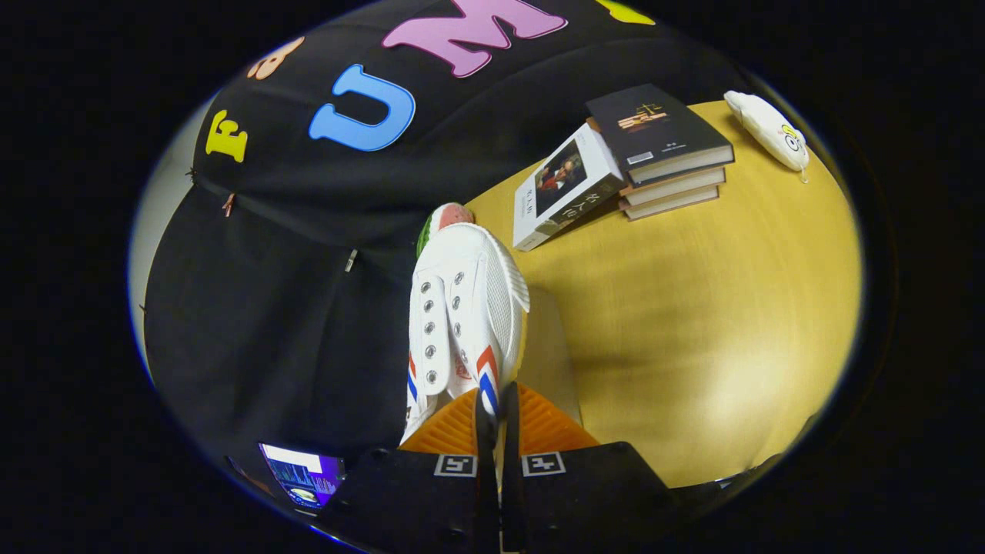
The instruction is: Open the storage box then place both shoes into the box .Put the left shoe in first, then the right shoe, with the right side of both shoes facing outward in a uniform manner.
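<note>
Aloft above a yellow wooden table [692,308], a white canvas shoe [462,308] hangs from the gripper [496,419], its two fingers drawn close together and clamped on the shoe's side wall near the heel, where red and blue chevron stripes [486,377] mark the fabric. The shoe extends straight ahead of the fingers, toe pointing away, with two rows of unlaced metal eyelets [439,323] showing on its upper side and a mesh panel on the flank facing the table. A red and green patch [445,219] shows at the toe end, beyond the white upper. Beyond the shoe, on the table's far part, a stack of three books [662,154] lies flat, the top one dark-covered; a white-covered book [565,188] with a portrait on its front leans against the stack's near side. Well apart from the books, at the table's far corner, a small white oblong pouch-like object [769,131] rests on the wood; what it is cannot be told. Black cloth [308,269] hangs behind and to the side of the shoe as the booth's wall. Near the fingers' base, on the cloth side, a lit screen [300,473] glows. A paler rectangular patch [550,354] lies on the table just beside the shoe; its nature is unclear
</note>
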`<control>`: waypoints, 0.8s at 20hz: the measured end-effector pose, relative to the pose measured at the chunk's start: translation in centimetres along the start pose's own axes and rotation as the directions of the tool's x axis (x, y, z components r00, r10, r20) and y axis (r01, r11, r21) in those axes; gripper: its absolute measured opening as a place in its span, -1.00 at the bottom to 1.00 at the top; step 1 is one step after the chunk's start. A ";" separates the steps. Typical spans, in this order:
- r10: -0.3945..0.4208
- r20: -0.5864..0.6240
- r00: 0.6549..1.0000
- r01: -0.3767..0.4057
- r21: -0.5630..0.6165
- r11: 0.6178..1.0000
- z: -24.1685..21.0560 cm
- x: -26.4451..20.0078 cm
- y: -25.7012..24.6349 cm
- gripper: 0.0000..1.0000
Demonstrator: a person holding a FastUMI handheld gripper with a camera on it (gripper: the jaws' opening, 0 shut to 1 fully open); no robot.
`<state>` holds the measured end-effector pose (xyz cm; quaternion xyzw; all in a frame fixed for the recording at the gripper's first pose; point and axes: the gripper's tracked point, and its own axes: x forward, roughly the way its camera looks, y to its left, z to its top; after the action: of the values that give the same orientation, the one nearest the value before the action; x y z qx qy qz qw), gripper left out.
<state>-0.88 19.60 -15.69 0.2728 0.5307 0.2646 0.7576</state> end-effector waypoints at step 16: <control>-0.201 -0.033 0.979 0.199 -0.071 0.978 -5.0 9.5 -0.4 -0.87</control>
<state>-2.82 26.55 -23.63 0.1872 0.5612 0.2101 0.7784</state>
